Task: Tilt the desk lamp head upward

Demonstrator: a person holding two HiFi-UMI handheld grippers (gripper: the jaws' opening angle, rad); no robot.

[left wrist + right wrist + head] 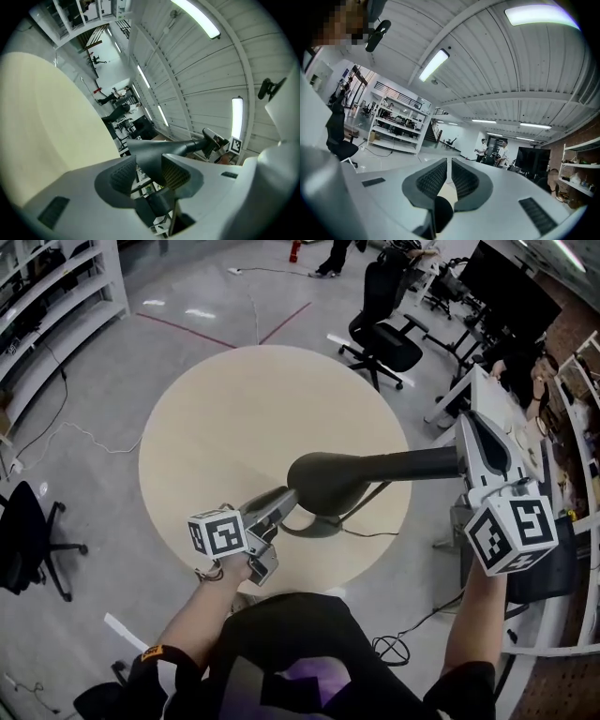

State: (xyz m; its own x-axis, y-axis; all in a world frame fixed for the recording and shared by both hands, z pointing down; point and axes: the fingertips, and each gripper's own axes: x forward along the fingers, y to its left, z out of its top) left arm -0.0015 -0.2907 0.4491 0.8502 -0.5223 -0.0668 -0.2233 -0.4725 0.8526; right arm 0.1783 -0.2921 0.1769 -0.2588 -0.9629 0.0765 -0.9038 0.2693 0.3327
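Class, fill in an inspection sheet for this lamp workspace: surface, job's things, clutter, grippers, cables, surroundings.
Surface: round beige table.
Job's things: dark lamp; base on the table; head reaching toward the right gripper.
Clutter: nothing seen.
Grippers: left hand-held gripper open, lamp between its jaws; right hand-held gripper closed, apparently on the head's far end.
Cables: lamp cable runs across the table to its right edge; more cables lie on the floor.
Surroundings: office chairs, shelving, desks.
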